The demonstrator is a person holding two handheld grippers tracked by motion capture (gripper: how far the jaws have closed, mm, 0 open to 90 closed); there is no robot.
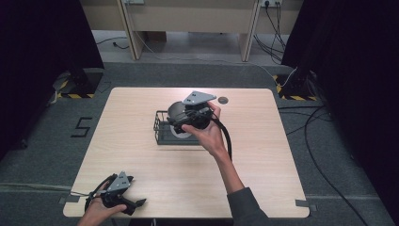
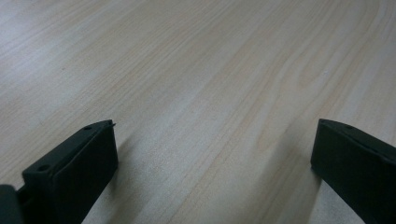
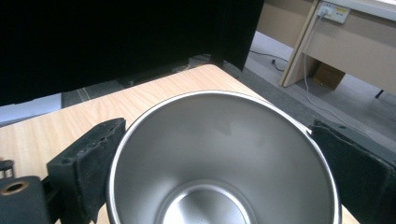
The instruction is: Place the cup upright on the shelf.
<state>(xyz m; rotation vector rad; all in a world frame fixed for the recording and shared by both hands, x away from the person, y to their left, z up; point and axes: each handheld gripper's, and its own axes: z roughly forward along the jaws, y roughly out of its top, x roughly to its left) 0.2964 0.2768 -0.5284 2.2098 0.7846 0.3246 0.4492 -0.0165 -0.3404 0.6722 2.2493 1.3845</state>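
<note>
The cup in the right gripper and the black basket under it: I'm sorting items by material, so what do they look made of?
The cup looks like brushed stainless steel: a grey satin inside with soft reflections and a bright thin rim. The basket seems to be dark coated metal wire, judging by its thin black bars; its coating is too small to tell.

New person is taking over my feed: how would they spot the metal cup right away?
Start at the wooden table and find the black wire basket near its middle. Just above it, the right gripper grips a shiny steel cup between its fingers, the one bright, round metal thing there.
</note>
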